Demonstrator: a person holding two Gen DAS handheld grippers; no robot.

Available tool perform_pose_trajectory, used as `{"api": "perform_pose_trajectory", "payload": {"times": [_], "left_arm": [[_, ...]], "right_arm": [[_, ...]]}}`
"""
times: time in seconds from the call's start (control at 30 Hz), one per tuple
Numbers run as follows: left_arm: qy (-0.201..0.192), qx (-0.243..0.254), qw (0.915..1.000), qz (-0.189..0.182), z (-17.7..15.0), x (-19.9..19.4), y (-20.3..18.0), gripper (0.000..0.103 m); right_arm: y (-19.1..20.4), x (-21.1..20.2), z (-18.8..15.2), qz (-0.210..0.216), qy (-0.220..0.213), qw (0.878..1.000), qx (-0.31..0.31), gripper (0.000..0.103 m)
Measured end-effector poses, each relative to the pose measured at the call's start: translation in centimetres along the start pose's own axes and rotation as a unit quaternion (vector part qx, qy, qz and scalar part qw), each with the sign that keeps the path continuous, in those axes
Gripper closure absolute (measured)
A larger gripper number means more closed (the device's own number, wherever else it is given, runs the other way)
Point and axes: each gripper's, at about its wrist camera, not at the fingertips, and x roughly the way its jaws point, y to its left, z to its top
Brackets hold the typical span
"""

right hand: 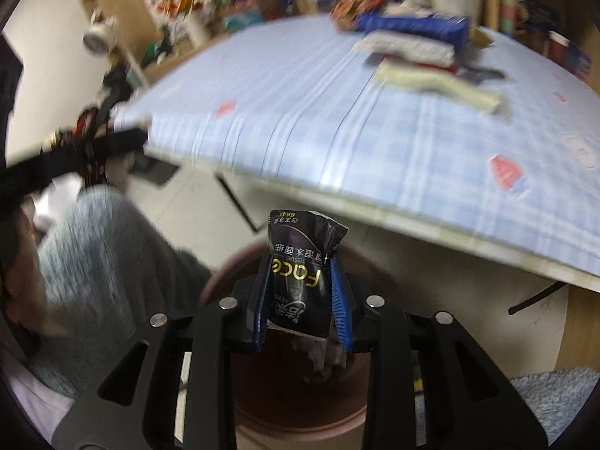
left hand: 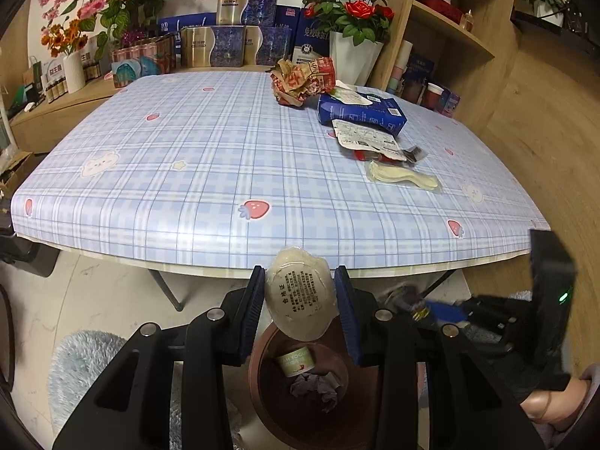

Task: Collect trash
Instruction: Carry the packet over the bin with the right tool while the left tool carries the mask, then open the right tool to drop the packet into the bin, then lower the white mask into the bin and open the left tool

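Right wrist view blurs the table [right hand: 375, 120]; both jaws pinch wrappers, black packet [right hand: 302, 273] and pale lid [left hand: 300, 294].

Right view motion-blurred; bin [right hand: 300, 405] mostly hidden behind tongs [right hand: 302, 292].

Plaid-clothed table [left hand: 210, 157], wooden shelves [left hand: 450, 33], pale floor [left hand: 93, 300], grey rug [left hand: 82, 367]

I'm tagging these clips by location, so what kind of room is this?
Probably a home living or dining room: a table with a strawberry-plaid tablecloth, wooden shelves, potted red roses and a fluffy rug.
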Motion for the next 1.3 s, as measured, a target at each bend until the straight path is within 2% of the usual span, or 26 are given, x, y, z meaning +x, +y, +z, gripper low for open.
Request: {"api": "perform_pose_trajectory", "payload": {"times": [0.27,0.7,0.8,1.03,1.13,1.3], "left_arm": [[0.014,-0.008,0.9999,-0.001,-0.5,1.1,0.5,0.066],[0.048,-0.019,0.9987,-0.006,-1.2,3.2,0.7,0.066],[0.051,-0.015,0.9986,-0.005,-1.2,3.4,0.6,0.066],[0.053,-0.006,0.9985,-0.006,-1.4,3.6,0.2,0.066],[0.063,-0.007,0.9980,-0.007,-1.5,4.1,0.2,0.066],[0.074,-0.010,0.9972,-0.009,-1.6,4.6,0.3,0.066]], "right_arm": [[1.0,3.7,-1.0,-0.030,0.079,0.996,-0.026,0.071],[0.2,6.3,-1.6,-0.053,0.128,0.990,-0.002,0.071],[0.1,6.4,-1.4,-0.054,0.130,0.990,-0.002,0.070],[0.3,5.8,-1.1,-0.055,0.123,0.991,-0.013,0.059],[0.3,4.8,-0.7,-0.054,0.100,0.993,-0.014,0.043],[0.4,1.8,0.2,-0.065,0.040,0.997,-0.014,0.034]]}}
